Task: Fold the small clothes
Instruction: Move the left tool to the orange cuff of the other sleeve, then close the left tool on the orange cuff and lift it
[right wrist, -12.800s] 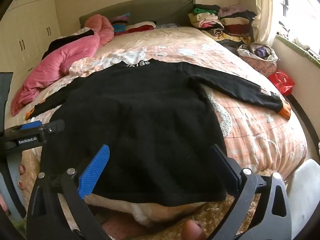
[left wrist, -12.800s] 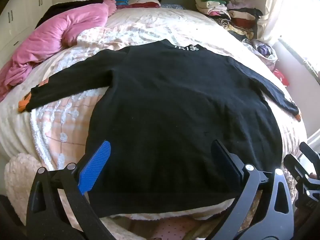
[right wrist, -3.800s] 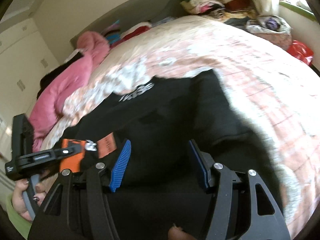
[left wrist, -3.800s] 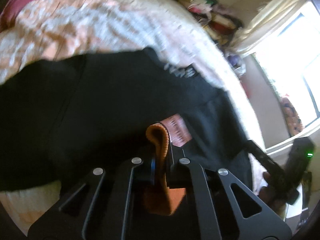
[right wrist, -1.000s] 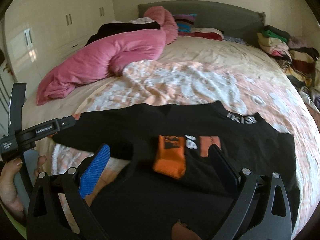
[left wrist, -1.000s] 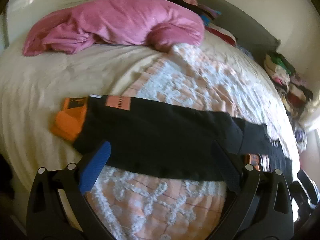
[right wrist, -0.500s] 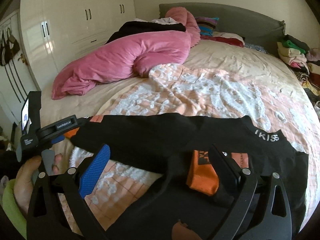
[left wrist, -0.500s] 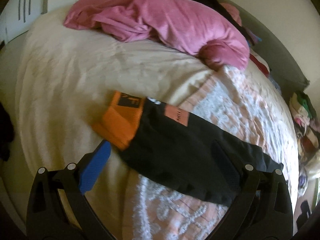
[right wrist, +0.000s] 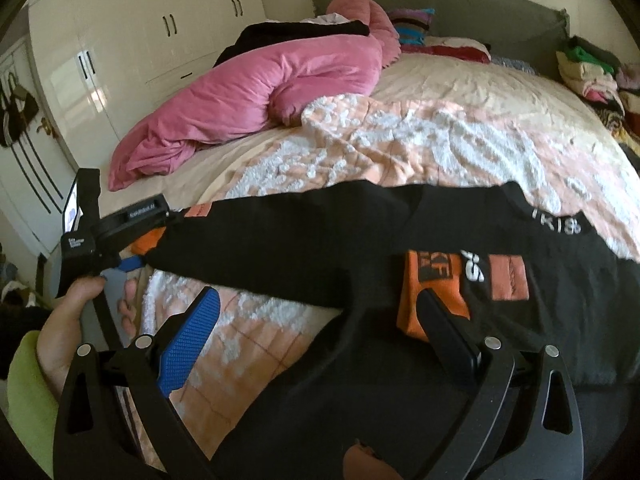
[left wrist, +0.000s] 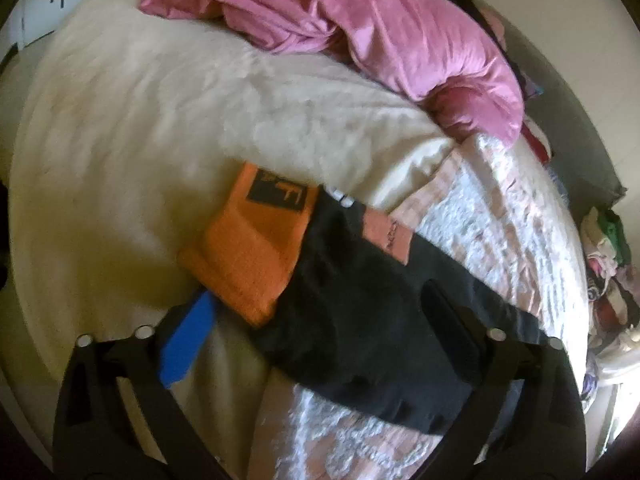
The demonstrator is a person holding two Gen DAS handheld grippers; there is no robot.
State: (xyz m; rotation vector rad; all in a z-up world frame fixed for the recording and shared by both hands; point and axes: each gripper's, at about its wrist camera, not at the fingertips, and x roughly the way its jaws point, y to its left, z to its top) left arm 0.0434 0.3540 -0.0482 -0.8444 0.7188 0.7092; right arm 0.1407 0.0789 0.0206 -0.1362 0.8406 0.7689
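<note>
Currently: black sweater (right wrist: 360,248) lies flat on bed (right wrist: 460,92), ctr to lower right of right wrist view; one orange cuff (right wrist: 430,292) folded onto its body. 2nd cuff (left wrist: 256,248) mid-frame in left wrist view, sleeve (left wrist: 360,320) running lower right. Left gripper (left wrist: 316,328) low over that sleeve, jaws wide apart, holding nothing. Left hand (right wrist: 76,320) wraps its handle, lower left. Right gripper (right wrist: 316,324) spread open over sweater, empty. Pink duvet (right wrist: 248,96) upper left.

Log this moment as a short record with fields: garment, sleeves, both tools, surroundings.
garment: black sweater lying flat on the bed
right sleeve: folded across the chest, orange cuff on top
left sleeve: stretched out sideways, cuff on the cream sheet
left gripper: open, at the left cuff
right gripper: open, over the sweater
nearby: pink duvet
</note>
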